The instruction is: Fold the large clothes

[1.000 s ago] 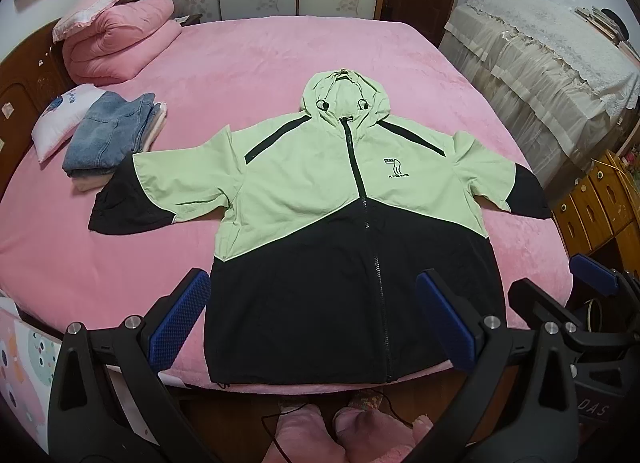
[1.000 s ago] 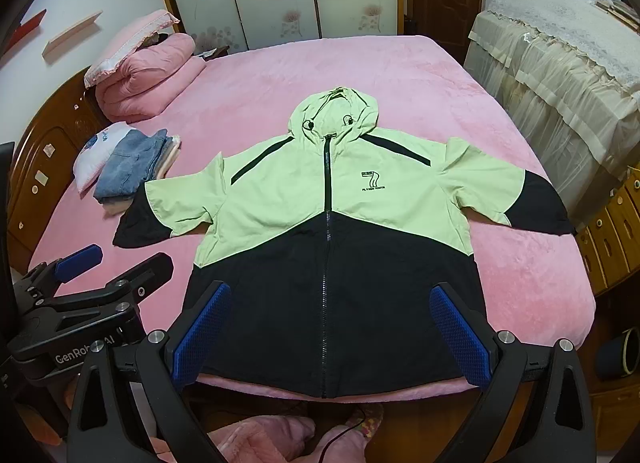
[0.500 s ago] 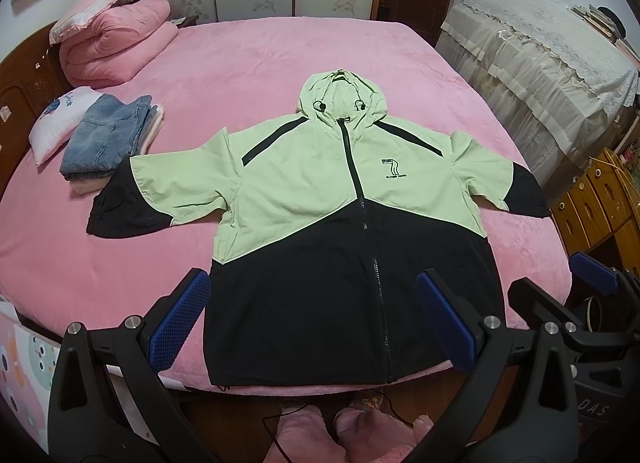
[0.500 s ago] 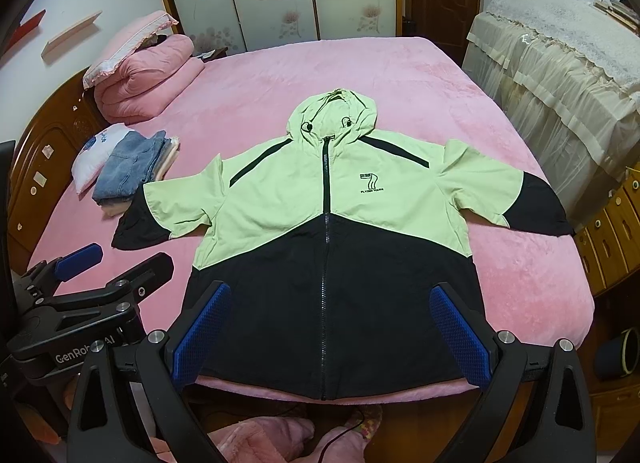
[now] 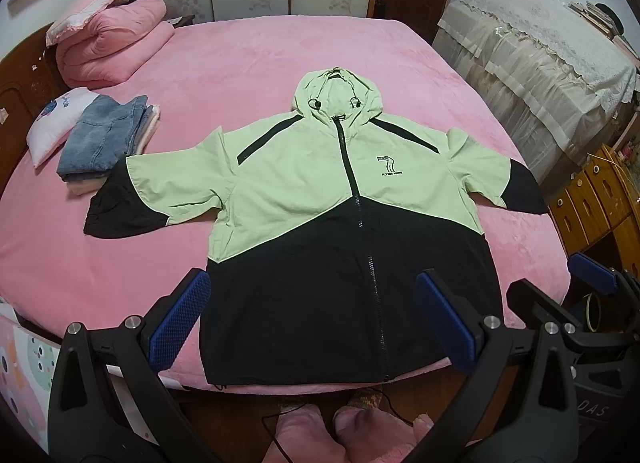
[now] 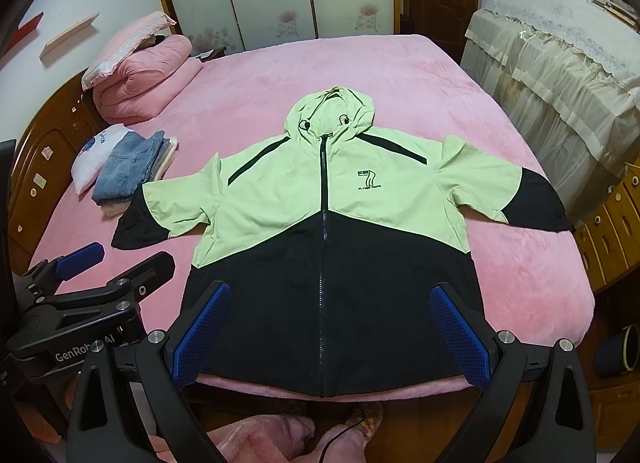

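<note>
A light green and black hooded jacket [image 5: 320, 199] lies flat and zipped on the pink bed, hood away from me, both sleeves spread out; it also shows in the right wrist view [image 6: 328, 223]. My left gripper [image 5: 312, 319] is open and empty, held above the hem near the bed's front edge. My right gripper [image 6: 326, 327] is open and empty, also above the hem. The right gripper shows at the right edge of the left wrist view [image 5: 588, 271], and the left gripper at the left of the right wrist view [image 6: 80, 259].
Folded jeans [image 5: 104, 135] on a clothes stack and a white pillow [image 5: 52, 123] lie left on the pink bed [image 5: 248, 63]. A rolled pink quilt [image 5: 112, 47] sits at the back left. A lace-covered cabinet [image 5: 540, 55] and wooden drawers [image 5: 592, 199] stand to the right.
Both grippers have drifted slightly forward toward the bed; the jacket has not moved and the jaws stay open.
</note>
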The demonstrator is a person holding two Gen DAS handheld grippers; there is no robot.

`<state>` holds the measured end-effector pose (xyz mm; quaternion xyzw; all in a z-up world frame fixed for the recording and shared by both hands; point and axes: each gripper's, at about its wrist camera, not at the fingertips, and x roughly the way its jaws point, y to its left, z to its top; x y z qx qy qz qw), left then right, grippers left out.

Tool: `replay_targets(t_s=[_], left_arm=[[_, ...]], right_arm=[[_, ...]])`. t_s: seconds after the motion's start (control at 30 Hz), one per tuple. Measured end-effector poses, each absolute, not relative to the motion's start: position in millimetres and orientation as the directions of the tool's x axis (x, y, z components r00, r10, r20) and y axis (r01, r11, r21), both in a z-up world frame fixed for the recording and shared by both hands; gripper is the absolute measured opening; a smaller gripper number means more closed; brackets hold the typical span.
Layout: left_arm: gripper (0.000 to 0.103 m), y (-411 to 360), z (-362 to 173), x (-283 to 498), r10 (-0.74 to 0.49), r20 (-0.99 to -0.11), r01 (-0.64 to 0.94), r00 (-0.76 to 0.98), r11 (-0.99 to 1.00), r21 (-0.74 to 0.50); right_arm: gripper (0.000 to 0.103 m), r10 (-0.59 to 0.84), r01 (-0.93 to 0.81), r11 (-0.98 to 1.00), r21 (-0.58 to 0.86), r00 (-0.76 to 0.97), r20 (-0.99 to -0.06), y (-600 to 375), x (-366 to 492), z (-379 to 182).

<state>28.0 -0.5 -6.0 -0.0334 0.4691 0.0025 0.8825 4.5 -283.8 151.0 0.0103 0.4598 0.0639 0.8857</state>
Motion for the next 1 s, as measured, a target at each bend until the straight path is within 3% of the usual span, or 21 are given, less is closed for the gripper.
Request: replay_targets(t_s=[0.73,1.0], left_arm=[[0.102,-20,-3,33,0.01,-0.824,-0.06,0.566,0.998,-0.029],[0.102,-25,-15,25,0.017,-0.85,-0.136,0.527,0.989,-0.064]], right_arm=[[0.101,0.151,-0.128,0.987,0.093,0.581,-0.8,-295,18,155],[0.101,0.189,-0.181,0.978,0.104,0.552,-0.812,-304,27,145]])
